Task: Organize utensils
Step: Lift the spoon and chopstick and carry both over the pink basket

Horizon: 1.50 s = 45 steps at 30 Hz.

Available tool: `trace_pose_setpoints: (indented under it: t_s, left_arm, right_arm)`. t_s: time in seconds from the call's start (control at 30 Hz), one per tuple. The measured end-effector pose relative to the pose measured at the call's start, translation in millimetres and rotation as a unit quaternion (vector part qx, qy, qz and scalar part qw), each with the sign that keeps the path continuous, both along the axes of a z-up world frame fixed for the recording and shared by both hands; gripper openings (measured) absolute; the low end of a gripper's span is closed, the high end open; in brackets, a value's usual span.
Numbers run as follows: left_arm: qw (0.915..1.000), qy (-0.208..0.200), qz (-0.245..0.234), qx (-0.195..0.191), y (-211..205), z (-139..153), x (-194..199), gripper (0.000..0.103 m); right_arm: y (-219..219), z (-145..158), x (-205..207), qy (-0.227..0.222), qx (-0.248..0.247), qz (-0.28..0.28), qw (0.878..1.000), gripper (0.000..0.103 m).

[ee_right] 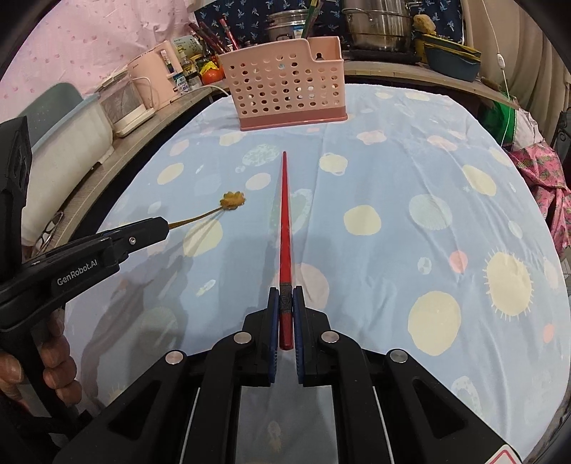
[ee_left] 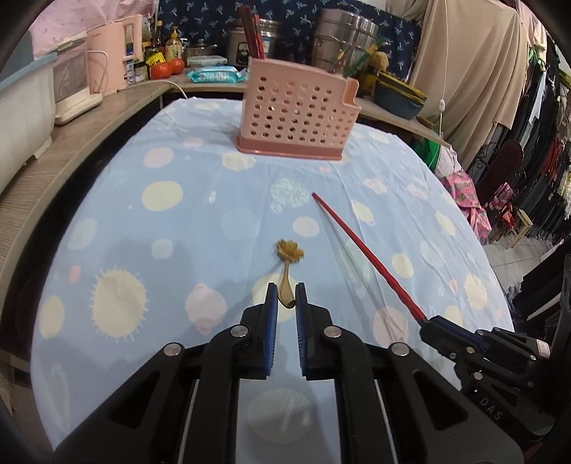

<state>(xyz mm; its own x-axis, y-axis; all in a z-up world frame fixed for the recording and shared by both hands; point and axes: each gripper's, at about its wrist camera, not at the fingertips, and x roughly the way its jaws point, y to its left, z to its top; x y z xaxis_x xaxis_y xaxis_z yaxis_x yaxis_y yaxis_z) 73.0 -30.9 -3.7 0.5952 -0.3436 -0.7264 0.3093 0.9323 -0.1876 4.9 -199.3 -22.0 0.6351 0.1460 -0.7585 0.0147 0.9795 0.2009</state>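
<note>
My left gripper (ee_left: 286, 294) is shut on the handle end of a small golden spoon (ee_left: 288, 260) with a flower-shaped bowl, held above the tablecloth; it also shows in the right wrist view (ee_right: 214, 210). My right gripper (ee_right: 285, 298) is shut on the thick end of a red chopstick (ee_right: 284, 221), which points toward the pink perforated utensil holder (ee_right: 285, 85). In the left wrist view the chopstick (ee_left: 364, 250) rises from the right gripper (ee_left: 428, 323) at lower right, and the holder (ee_left: 296, 110) stands at the table's far side.
The table has a light blue cloth with pale circles (ee_left: 160, 228). A counter (ee_left: 89, 117) behind and to the left holds a pink kettle (ee_left: 114, 53), tomatoes (ee_left: 167, 67), metal pots (ee_right: 378, 21) and a cup of chopsticks (ee_left: 253, 35). Clothes hang at right (ee_left: 528, 107).
</note>
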Motion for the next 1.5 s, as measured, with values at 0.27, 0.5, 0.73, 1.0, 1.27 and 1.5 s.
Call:
trace_pose_setpoints:
  t_s: [0.27,0.5,0.73,1.0,1.27,1.5]
  left_arm:
    - [0.9996,-0.024,0.009,-0.011,9,24,10,0.001]
    - [0.9993,-0.035,0.012,-0.010,11,36,21,0.001]
    - [0.9981,-0.060,0.008,-0.010,12,68,35,0.001]
    - [0.9938,-0.107,0.001,-0.030,6,116,61,0.001]
    - [0.9856,-0.164,0.004,-0.041,-4,164,94,0.001]
    - [0.9788,-0.202,0.010,-0.032,-16,196,131,0.001]
  right_arm:
    - [-13,41,0,-0.053,0.013,-0.018,0.998,0.007]
    - [-30,83,9,-0.105,0.047,-0.037,0.993,0.007]
    - [-46,128,25,-0.153,0.062,-0.050,0.985,0.007]
    - [-59,166,55,-0.195,0.073,-0.052,0.977,0.007]
    - [-65,208,91,-0.259,0.070,-0.058,0.962,0.007]
    - [-73,248,130,-0.312,0.077,-0.079,0.944,0.007]
